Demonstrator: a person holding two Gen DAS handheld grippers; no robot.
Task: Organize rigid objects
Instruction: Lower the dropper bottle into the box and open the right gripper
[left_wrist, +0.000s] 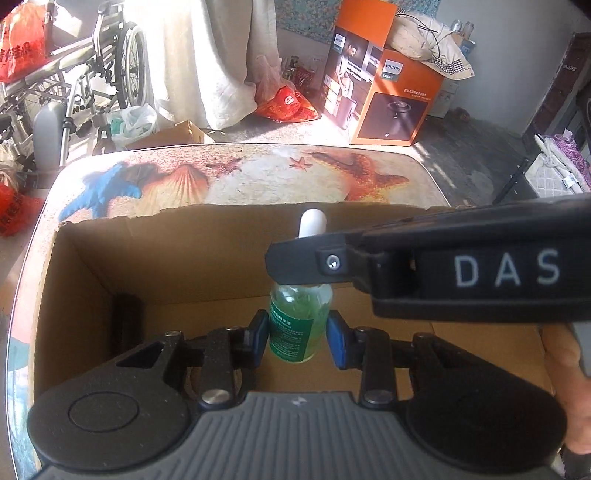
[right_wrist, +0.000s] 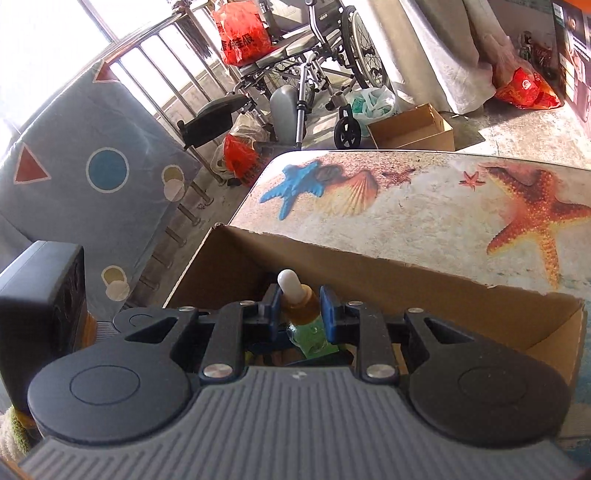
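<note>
Two tongs meet at one dropper bottle (left_wrist: 298, 325) standing upright inside the cardboard box (left_wrist: 229, 258). Right tongs (right_wrist: 303, 314) straddle its amber neck, pads close, though contact is hard to tell. Left tongs (left_wrist: 298, 341) sit released either side of its green body, with small gaps. Box walls crowd the left; the starfish-print surface (left_wrist: 258, 177) lies beyond the torn rim.

Beyond your table (left_wrist: 258, 177) with its starfish-and-shell print stands a folded wheelchair (left_wrist: 96, 74), a red bag (left_wrist: 20, 44) on its seat; an orange Philips carton (left_wrist: 384, 81) sits on the floor to the right, a cloth hat (left_wrist: 432, 40) on top; a small open cardboard box (right_wrist: 413, 127) lies near the wheelchair; white curtains (left_wrist: 207, 55) hang behind.
</note>
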